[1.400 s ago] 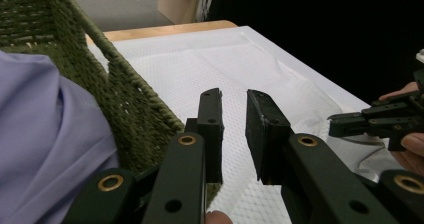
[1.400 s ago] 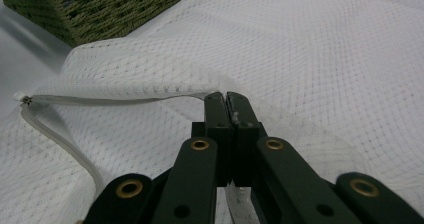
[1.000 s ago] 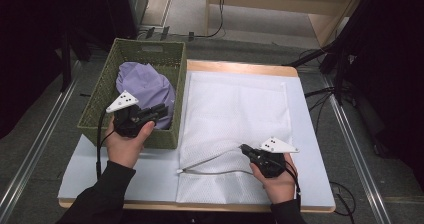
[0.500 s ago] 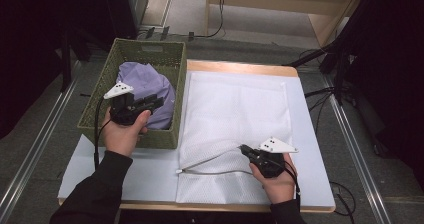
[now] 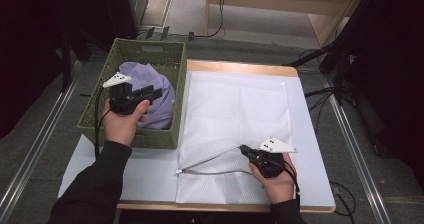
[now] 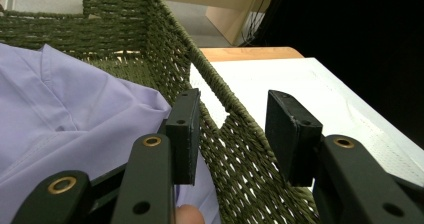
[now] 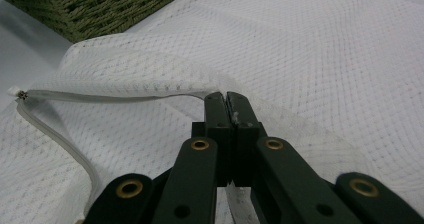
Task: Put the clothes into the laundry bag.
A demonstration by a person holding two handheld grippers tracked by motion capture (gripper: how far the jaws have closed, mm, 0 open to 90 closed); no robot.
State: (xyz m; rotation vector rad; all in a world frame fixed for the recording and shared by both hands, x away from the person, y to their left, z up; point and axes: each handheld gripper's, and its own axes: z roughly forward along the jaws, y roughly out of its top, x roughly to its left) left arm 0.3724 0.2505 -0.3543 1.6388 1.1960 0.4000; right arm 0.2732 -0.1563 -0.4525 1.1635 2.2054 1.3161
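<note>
At upper left, the left gripper (image 5: pixel 150 92) has been shifted over the lilac shirt (image 5: pixel 160 101), jaws just opened, empty; pickup is judged next. The right gripper (image 5: pixel 245 149) is clamped on the mesh bag's (image 5: pixel 235 104) edge.

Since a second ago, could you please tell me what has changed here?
The left gripper has slid along the green basket toward its far end, its jaws just opening with nothing between them, above the purple cloth. The right gripper stays shut on the mesh bag's zipper edge.
</note>
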